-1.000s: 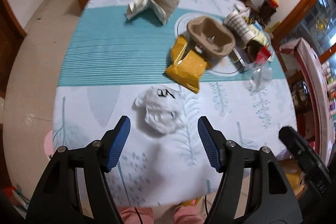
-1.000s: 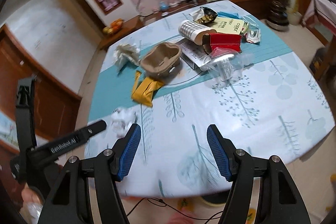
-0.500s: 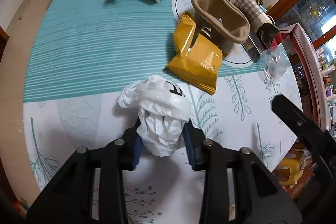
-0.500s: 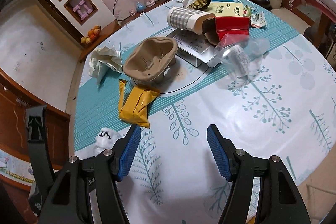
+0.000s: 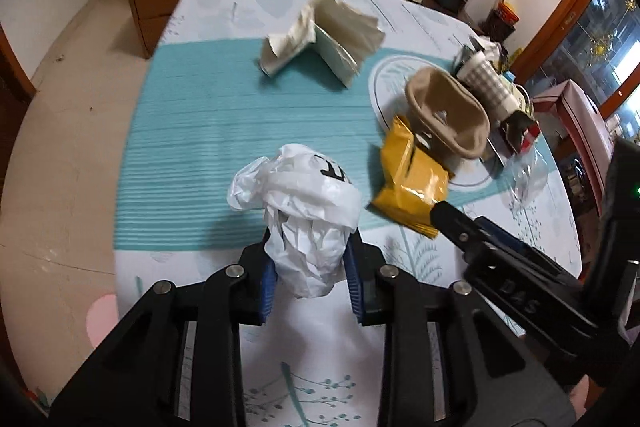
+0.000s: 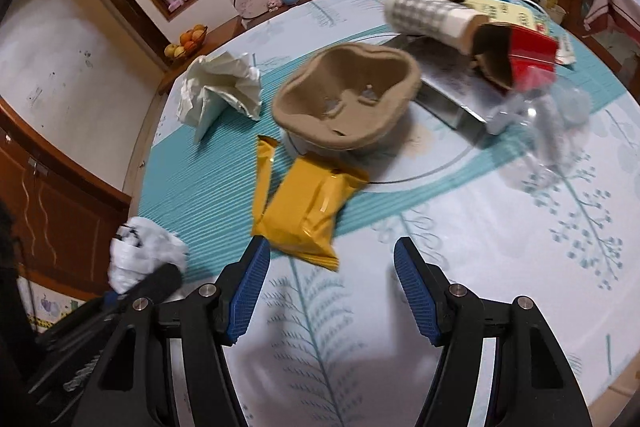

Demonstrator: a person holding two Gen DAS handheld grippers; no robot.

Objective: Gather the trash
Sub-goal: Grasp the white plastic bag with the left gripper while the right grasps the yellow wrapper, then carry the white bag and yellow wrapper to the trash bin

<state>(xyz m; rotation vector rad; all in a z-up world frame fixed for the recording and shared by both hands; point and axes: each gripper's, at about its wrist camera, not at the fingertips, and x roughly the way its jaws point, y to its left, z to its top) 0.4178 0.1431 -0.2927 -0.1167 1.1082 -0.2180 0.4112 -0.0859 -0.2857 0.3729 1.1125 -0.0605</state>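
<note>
- Left gripper is pinched shut on one crumpled white bag, held just above the near table edge.
- Right gripper hangs wide apart, empty; one yellow packet lies just ahead of it, slightly left, long axis running away toward the far right, so the right arm is nearer.
- Beyond: one brown pulp tray, one folded paper wrapper, one checked cup, one red carton.

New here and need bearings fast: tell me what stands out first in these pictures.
The left gripper pinches a crumpled white bag, raised over the table's near edge. Just ahead of the open right gripper lies a yellow packet, with a brown pulp tray behind it at the middle of the table.
</note>
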